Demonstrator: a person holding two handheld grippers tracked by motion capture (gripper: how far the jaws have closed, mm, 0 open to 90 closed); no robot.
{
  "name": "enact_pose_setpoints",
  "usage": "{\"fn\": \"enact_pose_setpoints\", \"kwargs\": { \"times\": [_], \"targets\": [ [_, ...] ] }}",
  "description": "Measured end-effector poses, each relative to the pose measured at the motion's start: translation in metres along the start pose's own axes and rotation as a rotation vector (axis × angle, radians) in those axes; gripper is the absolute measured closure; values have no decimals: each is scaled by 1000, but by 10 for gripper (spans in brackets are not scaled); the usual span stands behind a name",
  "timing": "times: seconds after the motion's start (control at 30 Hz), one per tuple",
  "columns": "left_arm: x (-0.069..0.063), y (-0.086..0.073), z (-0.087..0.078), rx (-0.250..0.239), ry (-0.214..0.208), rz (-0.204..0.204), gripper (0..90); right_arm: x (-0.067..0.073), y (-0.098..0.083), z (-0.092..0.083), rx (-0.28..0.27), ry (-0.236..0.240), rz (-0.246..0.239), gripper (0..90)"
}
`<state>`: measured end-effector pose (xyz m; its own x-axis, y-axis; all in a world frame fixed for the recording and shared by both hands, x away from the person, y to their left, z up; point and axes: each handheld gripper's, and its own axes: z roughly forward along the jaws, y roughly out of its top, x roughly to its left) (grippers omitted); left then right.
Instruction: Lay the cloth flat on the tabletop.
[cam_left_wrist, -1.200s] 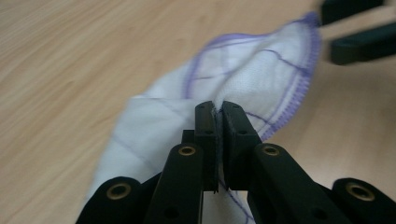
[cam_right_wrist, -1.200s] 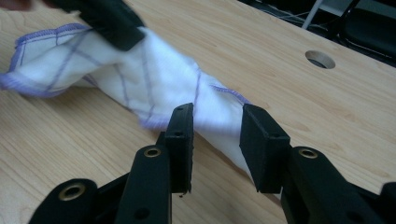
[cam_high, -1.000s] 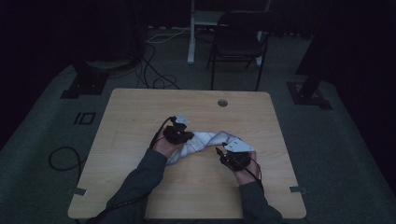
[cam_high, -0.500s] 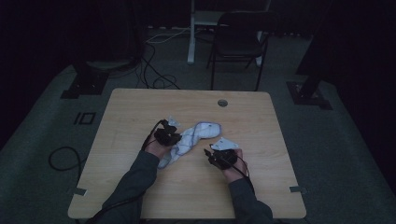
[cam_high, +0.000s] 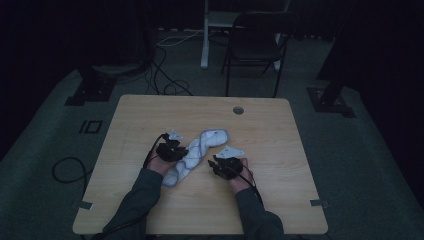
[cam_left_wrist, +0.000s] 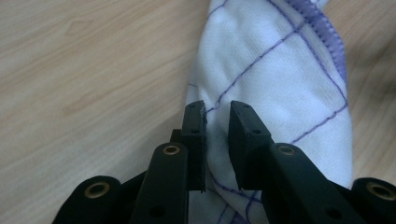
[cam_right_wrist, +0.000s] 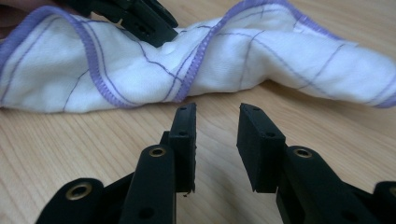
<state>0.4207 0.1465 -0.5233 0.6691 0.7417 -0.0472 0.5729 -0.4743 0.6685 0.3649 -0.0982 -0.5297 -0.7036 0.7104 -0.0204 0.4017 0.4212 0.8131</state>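
cloth: white cotton dishcloth with purple grid lines and purple stitched hem (cam_high: 196, 154), bunched into a long twisted roll, lying diagonally mid-table on the light wooden table (cam_high: 280, 135)
left gripper (cam_left_wrist: 216, 120): at cloth's near-left end, jaws just been opening, cloth in the gap, pads look clear of it, so let go
right gripper (cam_right_wrist: 215, 122): jaws part open, just been closing a little, nothing between, cloth just beyond tips
done: cloth set down
left: looks like spreading or folding not started; cloth still crumpled
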Motion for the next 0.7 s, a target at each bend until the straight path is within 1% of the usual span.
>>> {"fn": "enact_pose_setpoints", "kwargs": {
  "times": [0.07, 0.13, 0.23, 0.27, 0.33, 0.37, 0.4, 0.43, 0.47, 0.53, 0.6, 0.7],
  "targets": [
    [-2, -2, -2, -6, 0, 0, 772, 1, 1, 6, 2, 22, 6, 683],
    [-4, -3, -3, -9, -3, 3, 772, 4, 4, 11, 7, 38, 2, 675],
    [-6, -3, -3, -14, -4, 6, 772, 6, 11, 18, -6, 65, -2, 671],
    [-6, -3, -4, -13, -3, 10, 771, 6, 13, 20, -10, 73, 5, 669],
    [-7, -3, -5, -15, -7, 12, 770, 5, 17, 26, -2, 92, 29, 669],
    [-7, -3, -5, -15, -7, 12, 769, 5, 17, 26, -2, 92, 29, 669],
    [-8, -3, -6, -19, -7, 15, 769, 4, 18, 28, 5, 112, 41, 666],
    [-8, -3, -6, -21, -6, 17, 769, 3, 19, 33, 26, 112, 50, 671],
    [-8, -3, -7, -23, -5, 15, 770, 3, 19, 34, 28, 117, 63, 686],
    [-8, -3, -8, -29, -6, 13, 770, 2, 18, 34, 24, 133, 80, 790],
    [-8, -4, -11, -36, -3, 16, 769, 3, 18, 31, 30, 119, 79, 846],
    [-9, -5, -16, -46, 7, 23, 769, 2, 19, 25, 29, 100, 70, 863]
  ]
}}
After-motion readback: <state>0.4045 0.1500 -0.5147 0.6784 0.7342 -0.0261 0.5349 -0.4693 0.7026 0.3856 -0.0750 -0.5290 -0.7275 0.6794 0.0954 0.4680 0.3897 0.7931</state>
